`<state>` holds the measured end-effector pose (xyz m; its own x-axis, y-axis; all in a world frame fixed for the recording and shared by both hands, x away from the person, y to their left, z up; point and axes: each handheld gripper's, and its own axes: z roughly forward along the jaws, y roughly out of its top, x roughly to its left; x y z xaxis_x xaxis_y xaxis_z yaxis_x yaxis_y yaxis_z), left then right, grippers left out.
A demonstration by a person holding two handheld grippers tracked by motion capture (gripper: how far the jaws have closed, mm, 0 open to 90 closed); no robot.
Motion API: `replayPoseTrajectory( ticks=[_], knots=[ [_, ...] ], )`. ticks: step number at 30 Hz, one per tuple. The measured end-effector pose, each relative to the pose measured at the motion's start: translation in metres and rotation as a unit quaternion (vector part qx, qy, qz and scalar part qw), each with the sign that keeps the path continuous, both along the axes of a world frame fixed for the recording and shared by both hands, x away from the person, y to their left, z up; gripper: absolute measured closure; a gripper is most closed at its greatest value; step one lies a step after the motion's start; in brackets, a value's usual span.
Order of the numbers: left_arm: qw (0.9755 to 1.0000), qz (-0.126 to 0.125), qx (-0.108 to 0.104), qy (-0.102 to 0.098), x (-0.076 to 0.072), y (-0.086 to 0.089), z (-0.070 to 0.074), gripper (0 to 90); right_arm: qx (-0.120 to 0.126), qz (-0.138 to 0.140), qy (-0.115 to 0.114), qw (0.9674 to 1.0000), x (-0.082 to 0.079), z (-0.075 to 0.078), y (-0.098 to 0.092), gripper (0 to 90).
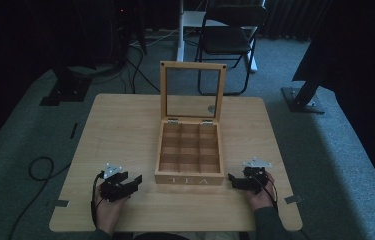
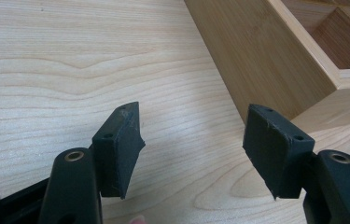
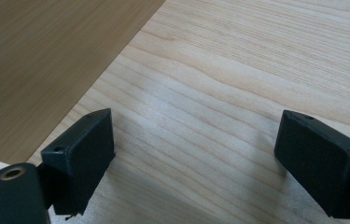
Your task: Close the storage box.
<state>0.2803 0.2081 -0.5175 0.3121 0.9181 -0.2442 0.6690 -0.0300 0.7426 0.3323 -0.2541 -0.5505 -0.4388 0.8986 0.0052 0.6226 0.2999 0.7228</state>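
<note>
Left tongs (image 2: 193,149): nearest the lens in the left gripper view, spread wide over bare wood grain with nothing between the pads; in the high view (image 1: 127,184) they sit at the near left of the table, held by a hand (image 1: 107,210).
Right tongs (image 3: 196,163): spread wide in the right gripper view, empty, above the table top; in the high view (image 1: 237,181) they sit at the near right, held by the other hand (image 1: 261,196).
Tea box (image 1: 190,152): stands open near the middle of the table (image 1: 120,125), nearer its front edge, directly between the two tongs and touched by neither.
High view: shows the nine square compartments, the upright lid (image 1: 192,90) with its clear pane, two metal hinges, and a black chair (image 1: 227,40) on the carpet beyond.
Left gripper view: shows the box's outer wall (image 2: 261,51) and a corner of its dividers, up close to the right of the tongs.
Right gripper view: shows a plain box wall (image 3: 46,60) at upper left.
Writing: "TEA" on the front wall of the box, readable in the high view.
</note>
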Motion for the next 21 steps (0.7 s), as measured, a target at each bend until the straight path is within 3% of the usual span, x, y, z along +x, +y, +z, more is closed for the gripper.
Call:
replayPoseTrajectory(
  ticks=[5, 11, 21],
  knots=[
    [1.0, -0.005, -0.004, 0.003, 0.001, 0.001, 0.003, 38.6, 0.0, 0.0, 0.0, 1.0, 0.0, 0.0, 0.0, 11.6],
    [0.9994, -0.032, -0.003, -0.015, 0.014, 0.005, 0.027, 40.3, 0.0, 0.001, 0.001, 1.0, -0.001, 0.0, 0.0, 11.6],
    [0.999, -0.023, -0.025, -0.028, 0.031, 0.02, 0.052, 40.6, -0.001, 0.003, 0.0, 1.0, -0.001, 0.0, 0.001, 11.7]
  ],
)
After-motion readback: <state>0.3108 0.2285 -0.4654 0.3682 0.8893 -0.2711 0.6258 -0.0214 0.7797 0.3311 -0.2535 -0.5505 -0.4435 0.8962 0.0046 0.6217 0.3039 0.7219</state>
